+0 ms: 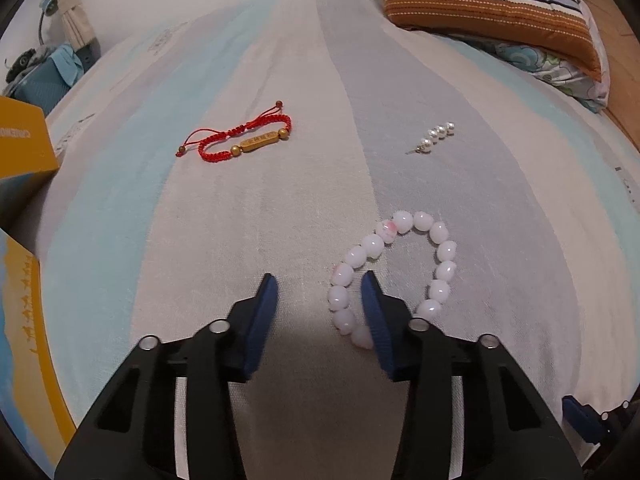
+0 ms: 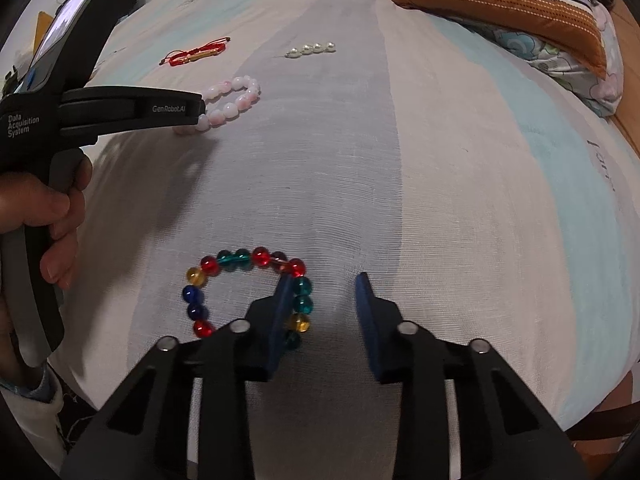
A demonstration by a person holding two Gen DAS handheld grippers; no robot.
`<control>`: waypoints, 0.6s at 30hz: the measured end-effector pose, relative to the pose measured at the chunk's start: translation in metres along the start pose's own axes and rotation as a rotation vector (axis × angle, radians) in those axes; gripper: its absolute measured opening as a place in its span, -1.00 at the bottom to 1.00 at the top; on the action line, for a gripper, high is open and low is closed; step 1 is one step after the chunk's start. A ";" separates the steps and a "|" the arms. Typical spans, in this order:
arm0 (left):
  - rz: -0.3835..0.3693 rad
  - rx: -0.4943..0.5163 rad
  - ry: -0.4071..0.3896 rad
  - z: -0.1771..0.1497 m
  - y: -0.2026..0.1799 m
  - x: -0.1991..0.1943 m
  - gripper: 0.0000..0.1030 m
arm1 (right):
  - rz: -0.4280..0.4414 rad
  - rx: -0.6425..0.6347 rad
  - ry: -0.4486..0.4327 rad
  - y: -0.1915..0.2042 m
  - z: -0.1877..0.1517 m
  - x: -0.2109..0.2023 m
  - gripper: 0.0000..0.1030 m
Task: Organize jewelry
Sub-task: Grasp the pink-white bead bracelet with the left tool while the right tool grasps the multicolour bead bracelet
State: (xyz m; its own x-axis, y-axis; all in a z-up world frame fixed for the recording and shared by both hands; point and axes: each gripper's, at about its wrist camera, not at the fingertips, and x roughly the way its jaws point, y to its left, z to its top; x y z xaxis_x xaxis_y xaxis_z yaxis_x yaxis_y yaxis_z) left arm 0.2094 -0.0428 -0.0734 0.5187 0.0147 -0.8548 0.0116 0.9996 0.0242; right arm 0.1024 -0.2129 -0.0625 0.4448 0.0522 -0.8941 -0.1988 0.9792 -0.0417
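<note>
On a striped bedsheet lie 4 pieces of jewelry. Taking the pink bracelet as landmark: the red cord bracelet lies well beyond it to the left, the pearl pin lies well beyond it and slightly right, and the glass-bead bracelet, in red, teal, blue and amber, lies nearer the person and to its right, well apart. The left gripper points steeply down at the pink bracelet's left side; its jaws stand partly apart, the right pad inside the ring, the left pad outside on bare sheet, so the ring's left arc sits between them with no pad pressing it. In the right wrist view this gripper's black fingers cover the ring's near end, and a hand grips its handle. The right gripper straddles the glass-bead bracelet's right arc: the left pad stands inside the loop against the teal beads, the right pad outside with a gap of sheet before it, jaws partly apart and nothing clamped. A striped pillow lies far beyond the pink bracelet to the right; yellow boxes stand well to its left at the bed's edge.
</note>
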 end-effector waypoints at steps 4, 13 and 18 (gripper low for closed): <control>-0.014 0.000 0.003 0.001 -0.001 -0.001 -0.66 | 0.001 -0.001 -0.005 0.001 -0.001 -0.001 -0.67; -0.036 -0.006 -0.009 0.001 0.000 -0.008 -0.82 | 0.026 0.033 -0.037 -0.001 0.001 -0.005 -0.80; -0.051 0.002 -0.021 -0.002 -0.003 -0.015 -0.82 | 0.024 0.035 -0.060 -0.001 0.001 -0.011 -0.80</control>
State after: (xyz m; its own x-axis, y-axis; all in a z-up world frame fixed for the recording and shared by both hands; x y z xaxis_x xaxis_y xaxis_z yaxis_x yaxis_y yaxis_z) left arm 0.1996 -0.0461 -0.0621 0.5348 -0.0368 -0.8442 0.0399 0.9990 -0.0183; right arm 0.0989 -0.2138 -0.0524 0.4922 0.0864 -0.8662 -0.1797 0.9837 -0.0040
